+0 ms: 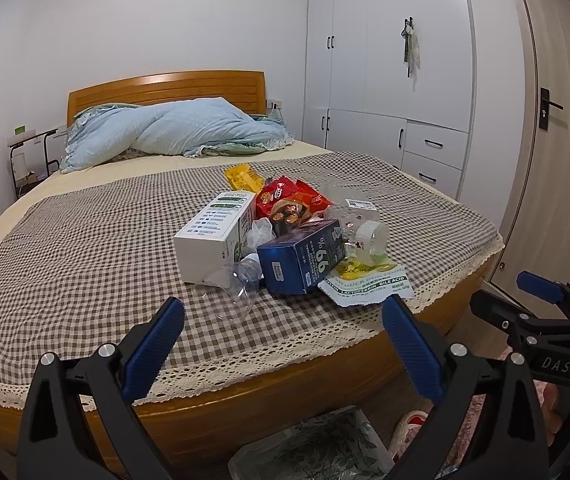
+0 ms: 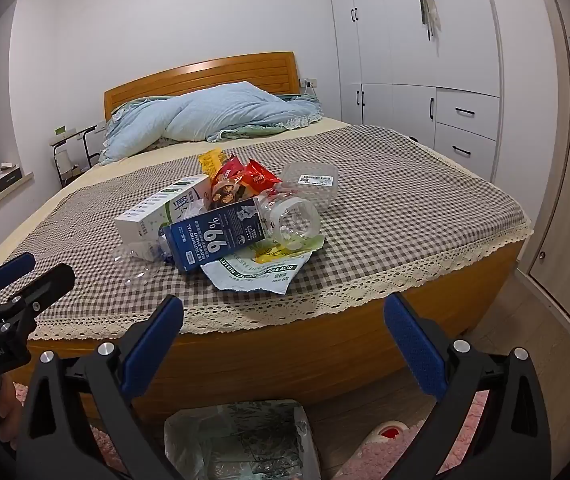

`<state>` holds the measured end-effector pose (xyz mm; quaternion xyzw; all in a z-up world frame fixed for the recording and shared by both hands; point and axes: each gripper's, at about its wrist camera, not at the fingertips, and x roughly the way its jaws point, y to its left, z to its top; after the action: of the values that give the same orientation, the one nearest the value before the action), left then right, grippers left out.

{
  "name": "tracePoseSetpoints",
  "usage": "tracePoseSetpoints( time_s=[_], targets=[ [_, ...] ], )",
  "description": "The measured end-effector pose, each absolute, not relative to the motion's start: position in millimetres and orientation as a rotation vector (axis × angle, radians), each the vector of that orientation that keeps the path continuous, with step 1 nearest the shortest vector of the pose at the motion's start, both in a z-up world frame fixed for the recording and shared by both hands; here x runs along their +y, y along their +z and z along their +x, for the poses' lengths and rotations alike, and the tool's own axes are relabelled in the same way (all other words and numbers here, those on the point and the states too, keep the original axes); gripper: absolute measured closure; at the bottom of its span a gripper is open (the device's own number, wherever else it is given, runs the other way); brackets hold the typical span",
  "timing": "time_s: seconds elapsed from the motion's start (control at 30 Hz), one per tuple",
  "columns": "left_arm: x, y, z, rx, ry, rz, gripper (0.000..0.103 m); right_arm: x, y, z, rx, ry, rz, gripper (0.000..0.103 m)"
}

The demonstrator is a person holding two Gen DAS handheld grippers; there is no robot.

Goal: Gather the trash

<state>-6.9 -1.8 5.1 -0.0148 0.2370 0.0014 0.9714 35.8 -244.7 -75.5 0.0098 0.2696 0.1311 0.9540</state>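
Your left gripper (image 1: pixel 283 322) and right gripper (image 2: pixel 283 322), both spread empty, face the dark blue cardboard carton (image 1: pixel 300 256) at twelve o'clock, its length lying crosswise, nearer your left.

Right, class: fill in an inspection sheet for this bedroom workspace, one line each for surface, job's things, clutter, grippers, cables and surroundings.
Surface: brown-and-white checked bedspread on a wooden bed.
Job's things: trash pile near the foot: dark blue carton marked 99%, white-and-green box, clear plastic jar on its side, red snack wrappers, crushed clear bottle; leaf-patterned plastic bag on the floor below.
Clutter: crumpled pale blue quilt at the headboard.
Grippers: left gripper open, empty; right gripper open, empty.
Cables: nothing seen.
Surroundings: white wardrobe, wooden door.
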Motion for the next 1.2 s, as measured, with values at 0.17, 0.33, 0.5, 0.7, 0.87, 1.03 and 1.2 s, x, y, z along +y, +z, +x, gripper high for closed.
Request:
tracePoseSetpoints(
  time_s=[0.17,0.33,0.5,0.7,0.87,1.03,1.2],
  targets=[
    [-2.3,6.1,-7.7,0.476,0.004,-0.028,0.007,-244.5,-75.2,35.9,0.548,0.266,0.021,0.006],
    [-2.1,6.6,-7.8,0.477,0.004,-0.030,0.007,-244.6,-75.2,35.9,0.547,0.266,0.020,0.006],
    [-1.8,6.8,-7.5,0.477,0.005,-0.029,0.007,-244.9,-75.4,36.1,0.548,0.266,0.021,0.006],
    [-1.9,7.1,-7.8,0.474,0.003,-0.026,0.007,-245.6,-76.3,37.8,0.548,0.267,0.020,0.006],
    [-2.5,7.3,-7.8,0.473,0.001,-0.023,0.007,-242.8,-74.0,35.0,0.547,0.265,0.019,0.006],
    [-2.7,7.2,-8.4,0.472,0.001,-0.022,0.007,-242.5,-73.9,34.9,0.548,0.266,0.018,0.006],
    [-4.1,7.6,-8.9,0.471,-0.005,-0.014,0.007,-242.4,-74.0,35.0,0.547,0.266,0.017,0.006]
  ],
)
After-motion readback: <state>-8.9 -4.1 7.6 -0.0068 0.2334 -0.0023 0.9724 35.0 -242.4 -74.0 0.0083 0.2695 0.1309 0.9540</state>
